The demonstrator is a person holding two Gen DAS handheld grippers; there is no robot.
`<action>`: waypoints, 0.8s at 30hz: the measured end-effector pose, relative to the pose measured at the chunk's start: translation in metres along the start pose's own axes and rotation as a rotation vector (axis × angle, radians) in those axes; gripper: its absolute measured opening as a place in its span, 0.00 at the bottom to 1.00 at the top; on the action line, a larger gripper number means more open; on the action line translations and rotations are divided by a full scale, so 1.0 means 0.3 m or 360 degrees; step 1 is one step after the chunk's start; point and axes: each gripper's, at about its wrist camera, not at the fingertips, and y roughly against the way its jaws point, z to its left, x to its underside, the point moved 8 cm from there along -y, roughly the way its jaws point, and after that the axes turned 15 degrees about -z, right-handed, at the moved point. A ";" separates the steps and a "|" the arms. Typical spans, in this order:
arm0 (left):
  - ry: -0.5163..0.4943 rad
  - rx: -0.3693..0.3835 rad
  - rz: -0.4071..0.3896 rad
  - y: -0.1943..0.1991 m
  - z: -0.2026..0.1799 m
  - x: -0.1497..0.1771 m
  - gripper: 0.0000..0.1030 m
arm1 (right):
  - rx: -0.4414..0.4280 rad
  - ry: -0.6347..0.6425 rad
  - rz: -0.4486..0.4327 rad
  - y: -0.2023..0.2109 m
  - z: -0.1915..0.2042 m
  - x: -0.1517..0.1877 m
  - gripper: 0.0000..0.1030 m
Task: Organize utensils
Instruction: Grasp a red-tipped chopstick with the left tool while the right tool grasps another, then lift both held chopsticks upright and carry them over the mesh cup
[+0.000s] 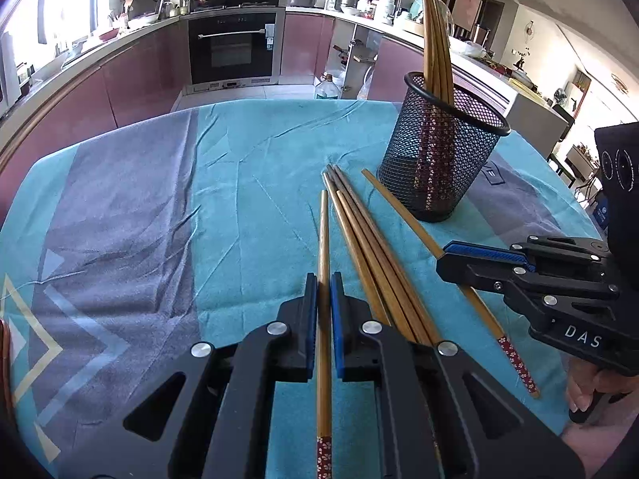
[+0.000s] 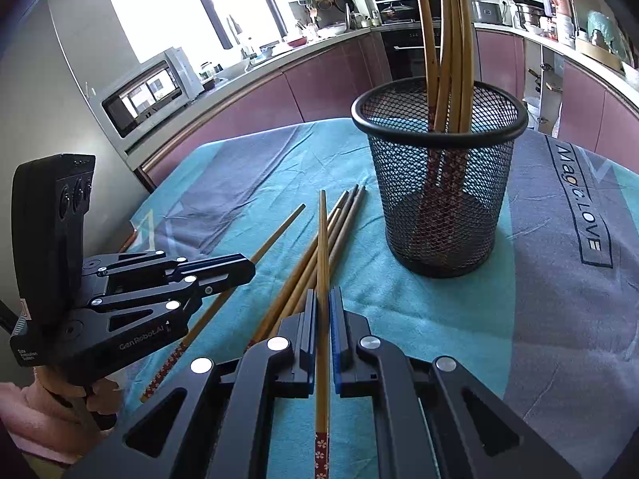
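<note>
My left gripper point(image 1: 323, 285) is shut on a wooden chopstick point(image 1: 324, 231) that runs straight out between its blue pads. My right gripper point(image 2: 323, 299) is shut the same way on another chopstick point(image 2: 322, 231), whose tip hangs over the loose pile. Each gripper shows in the other view: the right gripper point(image 1: 445, 257) at the right, the left gripper point(image 2: 249, 269) at the left. Several loose chopsticks point(image 1: 379, 271) point(image 2: 345, 219) lie fanned on the towel between them. A black mesh holder point(image 1: 439, 167) point(image 2: 439, 199) stands upright behind, with several chopsticks in it.
A teal and grey towel point(image 1: 239, 199) point(image 2: 559, 319) covers the table. A hand point(image 1: 583, 391) point(image 2: 60, 399) grips each handle. Past the table's far edge are purple kitchen cabinets, an oven point(image 1: 233, 48) and a microwave point(image 2: 151, 92).
</note>
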 end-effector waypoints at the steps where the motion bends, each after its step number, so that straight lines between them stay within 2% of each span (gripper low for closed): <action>1: 0.0002 0.0003 -0.0004 0.004 0.001 -0.001 0.07 | -0.0004 0.0005 -0.0006 0.003 0.005 -0.003 0.05; 24: 0.0115 0.0202 -0.0121 0.134 -0.013 -0.087 0.07 | -0.0091 -0.0002 -0.0150 0.095 0.037 -0.084 0.05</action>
